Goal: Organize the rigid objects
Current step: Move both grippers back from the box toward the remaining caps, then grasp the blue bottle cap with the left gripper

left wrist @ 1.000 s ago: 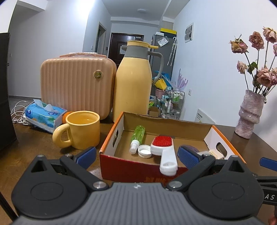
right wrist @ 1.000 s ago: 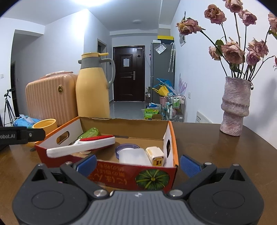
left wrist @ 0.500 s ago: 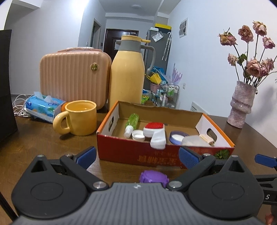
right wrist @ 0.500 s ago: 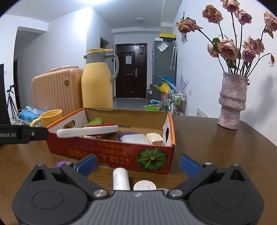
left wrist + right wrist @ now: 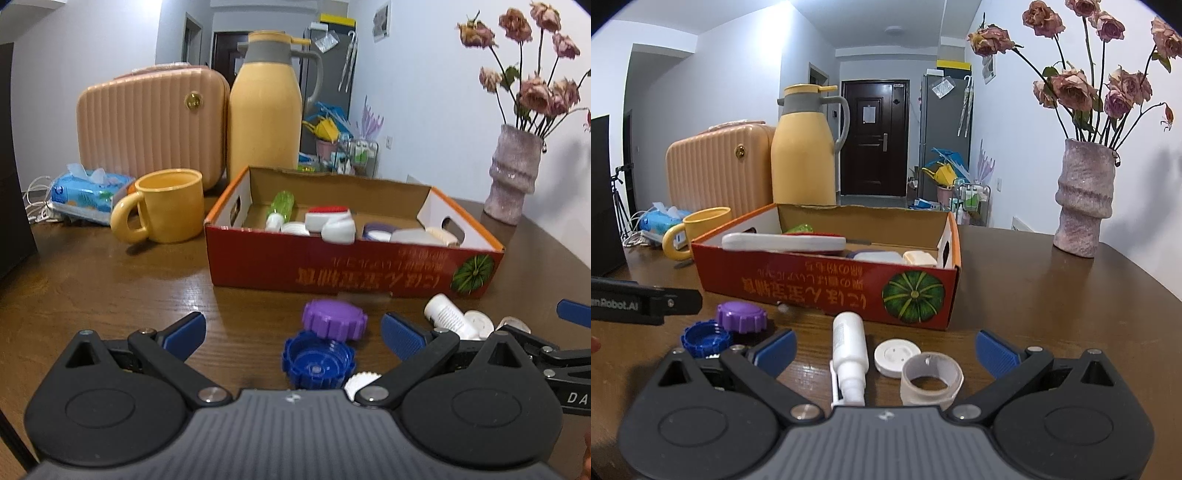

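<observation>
A red cardboard box (image 5: 354, 266) (image 5: 827, 284) on the wooden table holds a green bottle (image 5: 282, 202), a white brush with red bristles (image 5: 328, 218) (image 5: 783, 242) and other small items. In front of it lie a purple cap (image 5: 334, 319) (image 5: 741, 316), a blue cap (image 5: 317, 360) (image 5: 705, 338), a white spray bottle (image 5: 849, 350) (image 5: 447, 317), a white disc (image 5: 897, 356) and a translucent ring (image 5: 931, 382). My left gripper (image 5: 293, 330) is open over the two caps. My right gripper (image 5: 886, 349) is open over the bottle, disc and ring.
A yellow mug (image 5: 166, 205), a tissue pack (image 5: 88, 192), a peach case (image 5: 151, 122) and a yellow thermos jug (image 5: 264, 107) stand behind and left of the box. A vase of dried roses (image 5: 1084, 199) stands at the right. A small white ridged cap (image 5: 360, 382) lies by my left gripper.
Both grippers have pulled back from the box and dropped lower. The loose caps, bottle, disc and ring on the table have come into view between the fingers.
</observation>
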### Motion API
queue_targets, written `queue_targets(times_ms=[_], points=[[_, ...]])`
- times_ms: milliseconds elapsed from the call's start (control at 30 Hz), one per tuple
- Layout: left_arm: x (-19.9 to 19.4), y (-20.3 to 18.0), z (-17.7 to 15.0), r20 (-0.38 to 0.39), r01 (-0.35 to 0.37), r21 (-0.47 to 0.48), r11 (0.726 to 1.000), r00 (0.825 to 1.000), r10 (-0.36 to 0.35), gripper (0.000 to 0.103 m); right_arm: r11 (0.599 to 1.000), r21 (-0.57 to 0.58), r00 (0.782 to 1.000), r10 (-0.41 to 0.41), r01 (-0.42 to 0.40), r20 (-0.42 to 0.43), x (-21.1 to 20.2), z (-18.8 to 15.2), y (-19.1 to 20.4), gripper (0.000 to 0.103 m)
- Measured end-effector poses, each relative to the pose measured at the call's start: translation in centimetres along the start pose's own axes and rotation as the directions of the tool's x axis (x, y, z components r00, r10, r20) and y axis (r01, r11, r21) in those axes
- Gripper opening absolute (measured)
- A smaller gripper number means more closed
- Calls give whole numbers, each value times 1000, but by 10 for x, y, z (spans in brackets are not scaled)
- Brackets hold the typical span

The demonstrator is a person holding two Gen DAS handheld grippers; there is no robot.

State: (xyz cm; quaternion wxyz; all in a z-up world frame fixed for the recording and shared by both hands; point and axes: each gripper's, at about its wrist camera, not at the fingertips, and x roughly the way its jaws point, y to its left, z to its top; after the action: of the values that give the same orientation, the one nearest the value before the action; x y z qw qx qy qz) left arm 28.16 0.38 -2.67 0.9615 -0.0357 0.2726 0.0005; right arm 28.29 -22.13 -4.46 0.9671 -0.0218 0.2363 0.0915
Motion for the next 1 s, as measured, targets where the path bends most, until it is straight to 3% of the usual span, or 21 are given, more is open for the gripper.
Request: queue_targets(times_ms=[500, 600, 900, 967, 1000], points=[[36, -10, -11, -129, -20, 42, 999, 991, 26, 103, 999, 31, 1000, -9, 9, -26, 6, -5, -4, 103], [42, -10, -11, -141, -25, 38, 999, 990, 30, 99, 999, 37, 999, -6, 7, -34, 9, -6, -4, 103], [59, -11, -13, -193, -6, 32, 999, 981, 12, 73, 999, 52, 999, -3, 5, -45, 13, -7, -5, 103], [58, -13, -13, -188, 3, 45, 999, 982, 5, 54, 999, 52, 999, -3, 5, -47, 14, -7, -5, 103], [57, -15, -13, -184, 11, 61, 998, 983, 0, 54, 999, 52, 999, -2, 5, -49, 14, -7, -5, 103]])
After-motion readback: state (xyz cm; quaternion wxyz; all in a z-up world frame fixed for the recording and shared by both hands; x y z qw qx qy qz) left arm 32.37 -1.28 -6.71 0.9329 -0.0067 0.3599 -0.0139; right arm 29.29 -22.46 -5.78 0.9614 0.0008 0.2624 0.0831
